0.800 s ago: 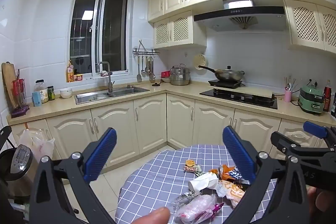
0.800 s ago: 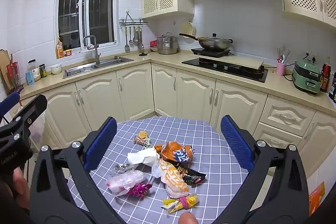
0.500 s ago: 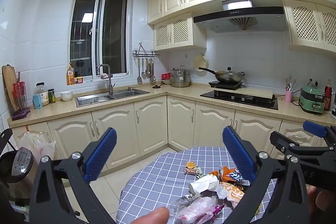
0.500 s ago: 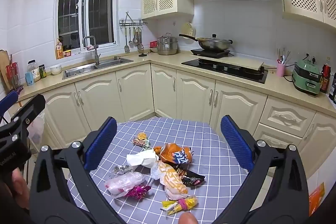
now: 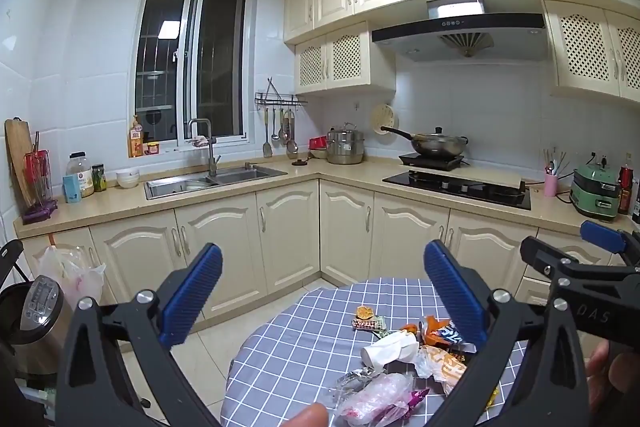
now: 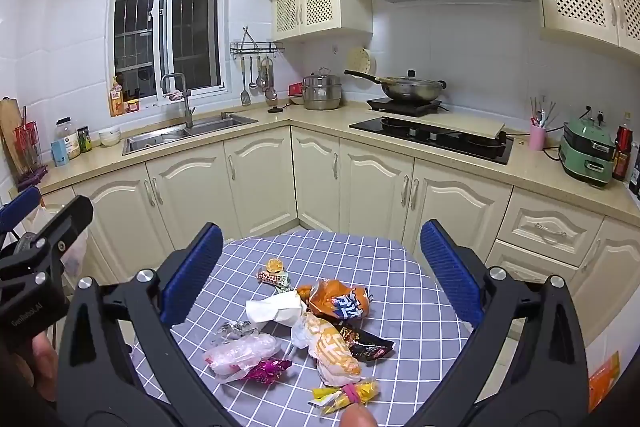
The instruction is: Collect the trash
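Note:
Trash lies in a heap on a round table with a blue checked cloth (image 6: 404, 315): an orange snack bag (image 6: 340, 301), a crumpled white tissue (image 6: 274, 309), a clear plastic bag (image 6: 240, 351), a pink foil wrapper (image 6: 266, 371), a yellow-white wrapper (image 6: 332, 351), a dark wrapper (image 6: 366, 345) and a yellow wrapper (image 6: 348, 395). My right gripper (image 6: 320, 271) is open and empty, above the heap. My left gripper (image 5: 324, 299) is open and empty, left of the table; the heap also shows there, with the tissue (image 5: 390, 349) and the plastic bag (image 5: 376, 397).
Cream kitchen cabinets (image 6: 260, 179) run behind the table, with a sink (image 6: 188, 133) and a hob (image 6: 432, 139). A plastic bag (image 5: 70, 273) hangs at the left cabinet, a rice cooker (image 5: 36, 319) stands below it. Tiled floor (image 5: 208, 351) lies left of the table.
Both views shifted slightly; the left gripper drifted a little so the table sits marginally further right. Both grippers stay open and empty.

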Demonstrator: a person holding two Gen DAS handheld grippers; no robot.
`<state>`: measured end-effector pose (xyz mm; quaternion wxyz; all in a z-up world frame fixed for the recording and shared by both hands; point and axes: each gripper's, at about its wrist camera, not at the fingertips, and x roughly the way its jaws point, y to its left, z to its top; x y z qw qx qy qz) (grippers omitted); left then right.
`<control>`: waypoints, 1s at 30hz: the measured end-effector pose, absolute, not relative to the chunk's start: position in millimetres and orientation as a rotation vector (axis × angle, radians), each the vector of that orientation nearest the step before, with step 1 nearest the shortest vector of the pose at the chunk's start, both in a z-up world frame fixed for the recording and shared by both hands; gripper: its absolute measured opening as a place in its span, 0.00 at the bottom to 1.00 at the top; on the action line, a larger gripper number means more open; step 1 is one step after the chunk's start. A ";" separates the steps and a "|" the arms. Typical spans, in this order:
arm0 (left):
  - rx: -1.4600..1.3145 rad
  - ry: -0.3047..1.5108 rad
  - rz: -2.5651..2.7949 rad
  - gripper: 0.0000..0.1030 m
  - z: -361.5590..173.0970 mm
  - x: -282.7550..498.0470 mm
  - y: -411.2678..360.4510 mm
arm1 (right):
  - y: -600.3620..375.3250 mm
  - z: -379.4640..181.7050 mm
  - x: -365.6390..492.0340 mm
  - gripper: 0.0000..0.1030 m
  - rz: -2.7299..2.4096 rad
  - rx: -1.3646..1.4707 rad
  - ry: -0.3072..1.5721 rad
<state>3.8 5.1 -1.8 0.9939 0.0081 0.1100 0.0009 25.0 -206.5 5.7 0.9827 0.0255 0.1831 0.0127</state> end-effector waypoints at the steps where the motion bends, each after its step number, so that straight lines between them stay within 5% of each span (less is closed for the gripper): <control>1: 0.015 0.221 0.001 0.96 -3.4 3.9 5.6 | -206.9 5.9 25.6 0.94 0.026 0.052 0.368; 30: 0.013 0.238 -0.028 0.96 -7.4 5.5 0.5 | -210.4 3.5 26.9 0.94 0.026 0.047 0.371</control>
